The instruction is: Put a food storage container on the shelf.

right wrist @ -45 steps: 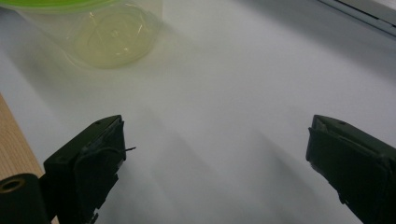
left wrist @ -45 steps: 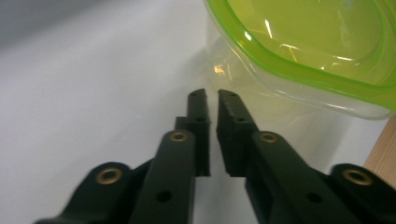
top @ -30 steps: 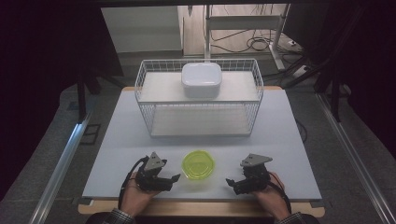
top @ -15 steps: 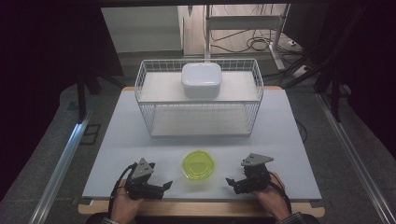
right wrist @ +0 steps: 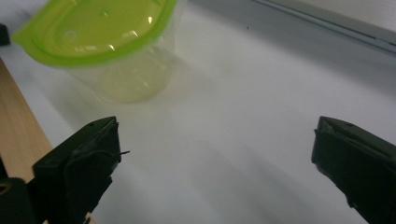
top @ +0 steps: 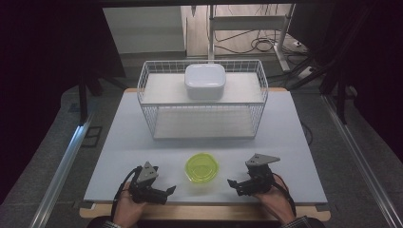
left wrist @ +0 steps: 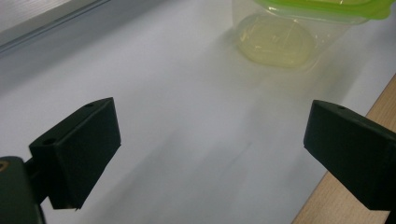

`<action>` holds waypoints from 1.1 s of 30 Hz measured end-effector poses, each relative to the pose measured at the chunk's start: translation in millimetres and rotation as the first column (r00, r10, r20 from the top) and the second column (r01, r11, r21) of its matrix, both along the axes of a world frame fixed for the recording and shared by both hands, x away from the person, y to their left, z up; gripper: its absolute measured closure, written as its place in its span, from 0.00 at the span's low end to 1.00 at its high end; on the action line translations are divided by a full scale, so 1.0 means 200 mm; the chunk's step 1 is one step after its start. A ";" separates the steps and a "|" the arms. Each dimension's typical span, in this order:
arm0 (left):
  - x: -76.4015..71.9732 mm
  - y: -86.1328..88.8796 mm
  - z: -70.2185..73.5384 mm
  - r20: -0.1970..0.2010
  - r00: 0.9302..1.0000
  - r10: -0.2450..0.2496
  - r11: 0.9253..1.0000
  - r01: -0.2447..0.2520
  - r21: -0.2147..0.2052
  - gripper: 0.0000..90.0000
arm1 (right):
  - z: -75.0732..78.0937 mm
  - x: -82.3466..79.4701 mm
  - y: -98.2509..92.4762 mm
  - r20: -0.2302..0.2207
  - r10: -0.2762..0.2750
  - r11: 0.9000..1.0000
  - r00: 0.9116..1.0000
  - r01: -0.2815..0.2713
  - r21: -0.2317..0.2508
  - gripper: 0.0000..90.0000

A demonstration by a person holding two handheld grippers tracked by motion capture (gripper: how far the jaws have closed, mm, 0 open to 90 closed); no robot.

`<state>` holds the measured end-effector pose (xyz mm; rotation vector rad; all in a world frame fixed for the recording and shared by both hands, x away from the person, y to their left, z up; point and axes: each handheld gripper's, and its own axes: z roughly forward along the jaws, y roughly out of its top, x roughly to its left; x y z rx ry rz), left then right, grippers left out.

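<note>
Bench (top: 142,142) w/ pale top runs wide across the high view. At its far end sits a white wire basket (top: 147,90), long axis left-right, w/ a white lidded box (top: 205,80) up on its shelf. Near the front edge, centre, stands the small clear tub (top: 202,167) w/ lime-green lid, upright, lid facing up; roundish, so no clear long axis. It sits between both grippers, touching neither. Left gripper (top: 164,193) rests at front-left, pointing right toward the tub; its jaws have just been opening & now stand spread wide, nothing between them, just bare bench in the left gripper view, tub (left wrist: 285,37) well ahead. Right gripper (top: 236,184) at front-right points left at the tub; jaws spread wide too, empty, tub (right wrist: 116,46) ahead-left in the right gripper view.
</note>
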<state>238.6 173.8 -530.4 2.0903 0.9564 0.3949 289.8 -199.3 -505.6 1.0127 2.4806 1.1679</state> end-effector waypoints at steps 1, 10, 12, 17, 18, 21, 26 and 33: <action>0.00 0.00 0.00 0.001 1.000 -0.003 1.000 0.003 0.005 0.04 | 0.01 0.00 0.01 -0.006 -0.005 1.000 1.000 0.005 0.008 0.01; 0.00 0.00 0.00 0.015 1.000 -0.007 1.000 0.007 0.016 0.04 | 0.08 0.04 0.07 -0.100 -0.002 0.997 0.995 0.009 0.077 0.19; 0.00 0.00 0.00 0.017 1.000 -0.007 1.000 0.007 0.018 0.04 | 0.10 0.07 0.07 -0.122 -0.003 0.994 0.993 0.016 0.111 0.26; 0.00 -0.01 0.00 0.021 1.000 -0.011 0.999 0.011 0.032 0.04 | 0.11 0.14 0.11 -0.180 0.021 0.984 0.983 0.011 0.178 0.40; 0.00 -0.01 0.00 0.022 1.000 -0.011 0.999 0.010 0.033 0.04 | 0.11 0.16 0.13 -0.188 0.024 0.983 0.982 0.011 0.183 0.42; 0.00 -0.01 -0.01 0.023 1.000 -0.010 0.999 0.009 0.034 0.04 | 0.12 0.20 0.17 -0.211 0.024 0.981 0.977 0.018 0.194 0.49; 0.00 -0.01 -0.01 0.023 1.000 -0.014 0.999 0.013 0.043 0.04 | 0.10 0.28 0.22 -0.310 0.022 0.970 0.950 0.055 0.235 0.59; 0.00 -0.01 -0.01 0.022 1.000 -0.018 0.998 0.017 0.057 0.04 | 0.05 0.33 0.25 -0.378 0.025 0.968 0.926 0.073 0.242 0.68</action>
